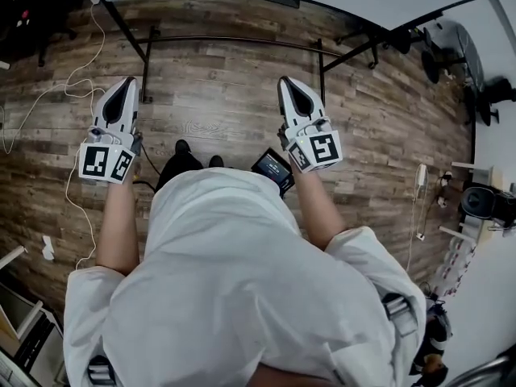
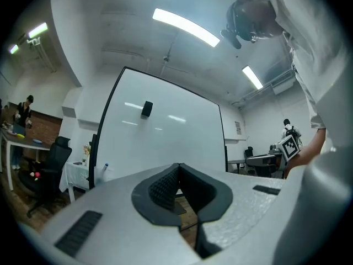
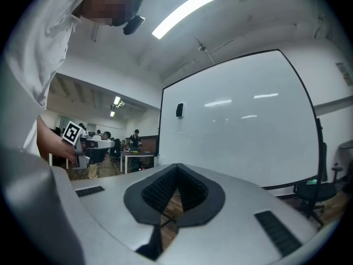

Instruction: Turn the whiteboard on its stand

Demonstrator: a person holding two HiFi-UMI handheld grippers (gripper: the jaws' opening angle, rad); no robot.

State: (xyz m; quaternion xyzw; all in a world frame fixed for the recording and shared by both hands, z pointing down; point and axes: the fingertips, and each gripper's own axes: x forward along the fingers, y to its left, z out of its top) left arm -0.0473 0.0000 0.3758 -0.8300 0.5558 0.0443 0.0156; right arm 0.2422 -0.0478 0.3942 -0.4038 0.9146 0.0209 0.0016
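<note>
Closed, empty left tongs (image 1: 128, 80) and right tongs (image 1: 285, 80) before the whiteboard (image 2: 160, 131)

A floor (image 1: 234, 107) of wood-look planks in mixed brown and grey tones fills the space, seen from above. At the far side a black metal stand frame (image 1: 234, 40) rests on it, one long bar running left to right with short legs pointing toward the viewer at each end. A thin white cable (image 1: 50, 93) loops loosely across the planks on the left, and a small white scrap (image 1: 47, 248) lies near that edge. A person's black shoes (image 1: 183, 147) stand on the floor at the middle. On the right, a small white object (image 1: 421, 176) with a cord lies on the planks, and a black office chair (image 1: 451, 51) stands in the far right corner.
</note>
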